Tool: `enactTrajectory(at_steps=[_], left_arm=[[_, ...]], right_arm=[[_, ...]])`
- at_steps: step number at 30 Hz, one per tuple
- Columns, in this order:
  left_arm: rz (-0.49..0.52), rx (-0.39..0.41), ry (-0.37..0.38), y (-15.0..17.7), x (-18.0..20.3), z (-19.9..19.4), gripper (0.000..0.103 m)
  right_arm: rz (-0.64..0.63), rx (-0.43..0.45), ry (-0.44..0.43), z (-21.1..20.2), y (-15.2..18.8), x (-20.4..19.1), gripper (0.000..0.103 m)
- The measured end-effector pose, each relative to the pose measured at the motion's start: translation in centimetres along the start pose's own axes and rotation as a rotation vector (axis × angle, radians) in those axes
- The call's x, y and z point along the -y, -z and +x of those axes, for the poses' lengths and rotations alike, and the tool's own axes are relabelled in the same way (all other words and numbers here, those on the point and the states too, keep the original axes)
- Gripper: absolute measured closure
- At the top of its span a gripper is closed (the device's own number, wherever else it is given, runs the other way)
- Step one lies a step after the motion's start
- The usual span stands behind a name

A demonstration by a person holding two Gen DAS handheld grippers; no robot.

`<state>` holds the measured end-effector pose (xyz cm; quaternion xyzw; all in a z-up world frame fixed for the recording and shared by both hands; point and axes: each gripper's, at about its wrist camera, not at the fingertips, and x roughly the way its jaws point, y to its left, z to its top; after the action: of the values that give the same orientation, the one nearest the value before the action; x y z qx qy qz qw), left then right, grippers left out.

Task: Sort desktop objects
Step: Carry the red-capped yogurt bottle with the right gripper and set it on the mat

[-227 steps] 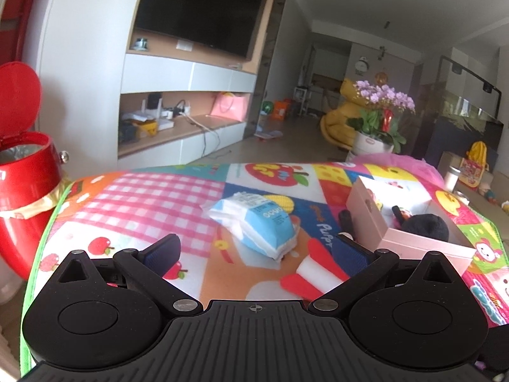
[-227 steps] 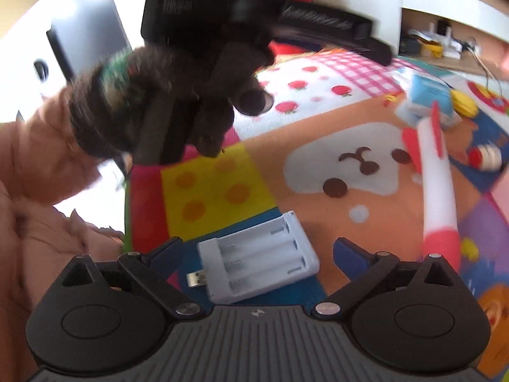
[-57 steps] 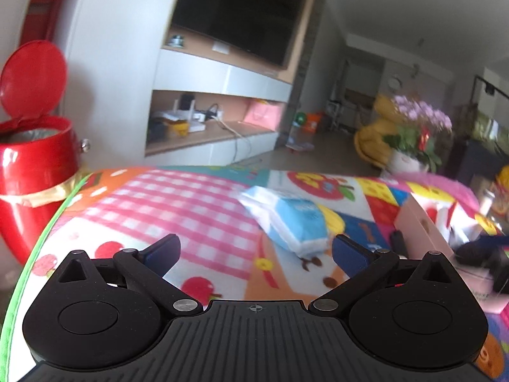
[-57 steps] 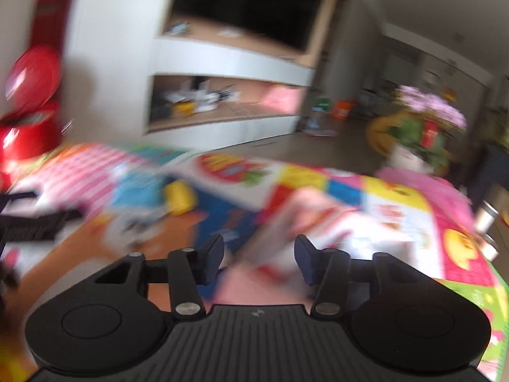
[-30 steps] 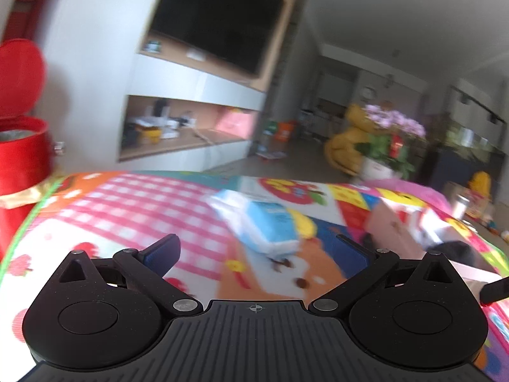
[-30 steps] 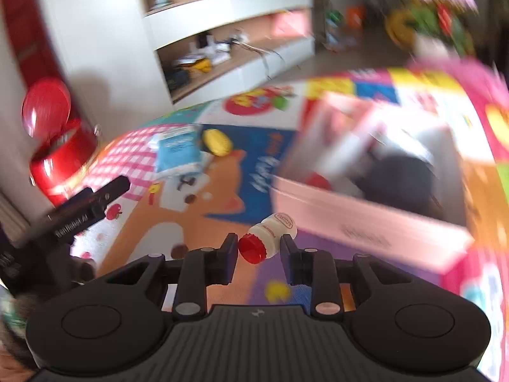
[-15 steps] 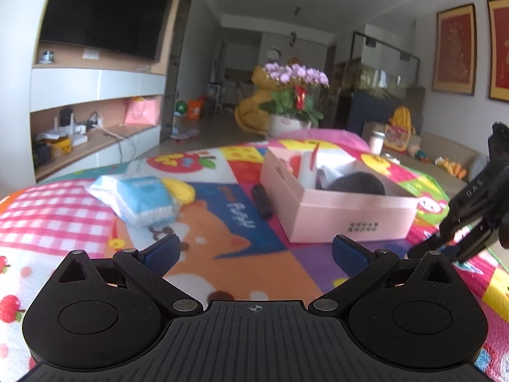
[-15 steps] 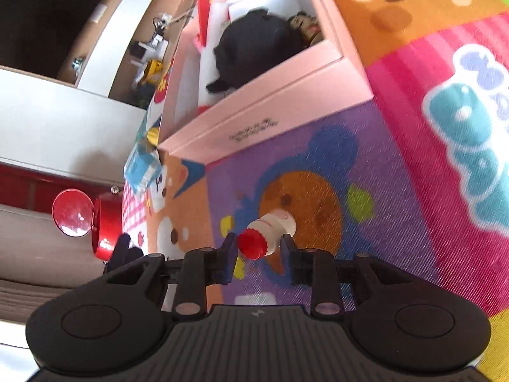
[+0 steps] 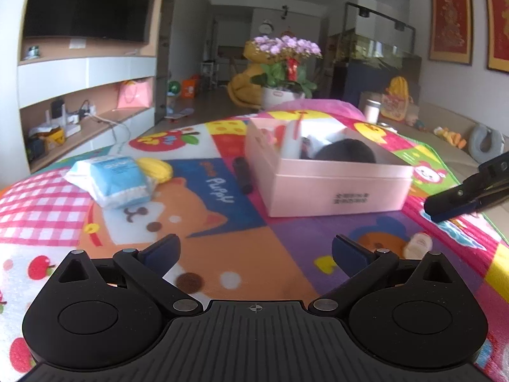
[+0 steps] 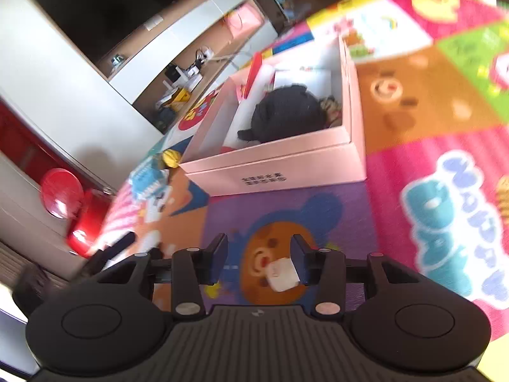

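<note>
On the play mat [image 9: 286,248]: small white bottle [image 10: 282,275] lying near the pink box [image 10: 280,167]
Right gripper [image 10: 259,259]: jaws just opened, bottle loose between them
Left gripper [image 9: 254,250]: jaws wide apart, empty

You're in a home living room: wall-mounted television [image 9: 86,3], potted orchids [image 9: 284,47], framed pictures [image 9: 450,19], cartoon play mat [image 9: 222,254].

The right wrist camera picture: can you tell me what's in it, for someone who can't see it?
The right gripper hangs over a colourful cartoon play mat, its jaws just opened, with a small white bottle lying loose between them beside the right finger. Behind sits an open pink box holding a black furry thing, and a red bin stands far left.
</note>
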<state>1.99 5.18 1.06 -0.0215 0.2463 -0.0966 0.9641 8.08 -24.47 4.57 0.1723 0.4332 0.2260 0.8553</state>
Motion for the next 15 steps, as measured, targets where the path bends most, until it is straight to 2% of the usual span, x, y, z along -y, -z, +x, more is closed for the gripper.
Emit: enactTrajectory(at_steps=[2,4,7,9,12,15], left_arm=[[0.043,-0.004,0.052,-0.3,1.5,0.0,0.0],[0.11,0.001,0.112,-0.6,3.7,0.2,0.0],[0.226,0.0,0.213,-1.0,7.4,0.6,0.0],[0.296,-0.012,0.264,-0.8,9.3,0.9,0.0],[0.341,-0.025,0.272,-0.2,10.7,1.0,0.0],[0.296,-0.05,0.246,0.2,9.9,0.8,0.0]], right_arm=[[-0.07,0.063,0.074,-0.8,1.0,-0.4,0.06],[-0.082,0.094,0.116,-1.2,1.7,-0.1,0.06],[-0.062,0.122,0.156,-1.6,2.3,0.9,0.06],[-0.044,0.114,0.143,-1.7,2.5,1.5,0.06],[0.065,0.069,0.039,-1.2,2.4,2.8,0.06],[0.087,0.062,0.051,0.1,2.7,2.6,0.06]])
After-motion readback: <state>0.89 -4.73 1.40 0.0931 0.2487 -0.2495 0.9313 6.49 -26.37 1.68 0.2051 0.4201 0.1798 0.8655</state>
